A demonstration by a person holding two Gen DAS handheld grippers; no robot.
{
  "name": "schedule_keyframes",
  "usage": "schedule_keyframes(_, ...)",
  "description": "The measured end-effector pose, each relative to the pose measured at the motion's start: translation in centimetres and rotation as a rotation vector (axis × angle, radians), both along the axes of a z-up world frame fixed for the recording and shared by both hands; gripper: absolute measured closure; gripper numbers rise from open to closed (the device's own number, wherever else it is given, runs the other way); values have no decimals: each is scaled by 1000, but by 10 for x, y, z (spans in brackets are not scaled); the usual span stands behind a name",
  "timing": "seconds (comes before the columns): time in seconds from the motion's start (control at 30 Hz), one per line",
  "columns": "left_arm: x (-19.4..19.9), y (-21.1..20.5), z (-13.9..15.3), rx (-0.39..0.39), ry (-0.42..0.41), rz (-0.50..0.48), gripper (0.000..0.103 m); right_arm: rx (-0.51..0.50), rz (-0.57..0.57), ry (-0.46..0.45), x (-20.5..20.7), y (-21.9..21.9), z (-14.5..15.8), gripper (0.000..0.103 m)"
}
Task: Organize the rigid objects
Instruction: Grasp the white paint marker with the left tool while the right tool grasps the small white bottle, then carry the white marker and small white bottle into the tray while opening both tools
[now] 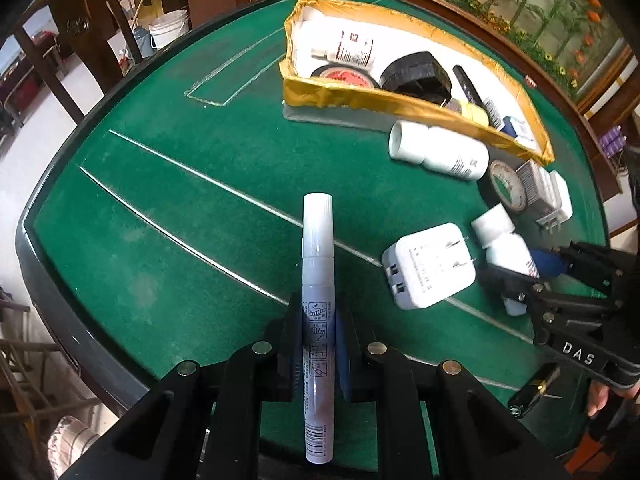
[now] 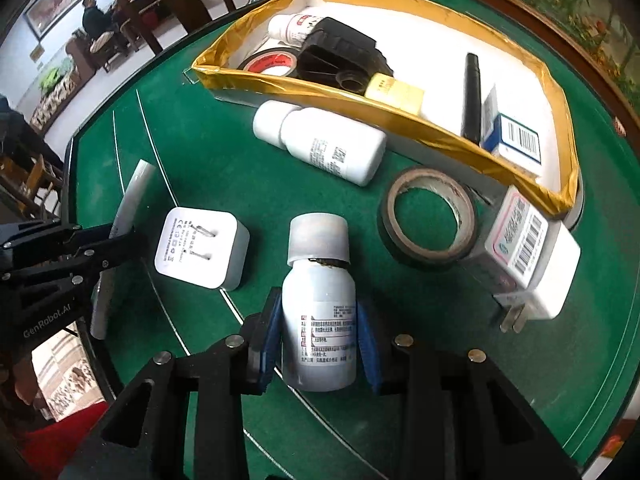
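Left tongs [image 1: 318, 340] clamped the white marker [image 1: 316, 280], right tongs [image 2: 320, 340] loosely straddled a white bottle [image 2: 319, 300] near the gold-rimmed box [image 2: 440, 136]; pads looked barely touching, so the bottle could've slipped, hitting the charger [image 2: 200, 252].

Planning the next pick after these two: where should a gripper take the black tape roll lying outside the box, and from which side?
The black tape roll lies flat with its hole up, a boxed item leaning on its right edge. Come from above, one finger in the hole, one outside the near-left wall, which looks freest.
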State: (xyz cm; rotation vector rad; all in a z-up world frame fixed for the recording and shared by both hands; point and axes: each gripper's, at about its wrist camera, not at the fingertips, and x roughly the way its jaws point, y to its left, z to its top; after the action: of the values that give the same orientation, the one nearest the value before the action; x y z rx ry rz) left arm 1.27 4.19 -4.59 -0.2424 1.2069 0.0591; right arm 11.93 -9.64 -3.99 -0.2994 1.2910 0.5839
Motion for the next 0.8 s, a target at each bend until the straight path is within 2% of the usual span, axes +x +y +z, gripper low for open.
schedule_keyframes(0.23, 3, 0, 18, -44, -50, -5, 89, 41, -14, -10, -1, -11, 16, 70)
schedule_keyframes(0.5, 14, -8, 32, -52, -75, -28, 89, 75, -34, -29, 1, -10, 32, 70)
schedule_keyframes(0.8, 29, -20, 46, -47, -98, -70, 89, 120, -78, -46, -2, -29, 48, 70)
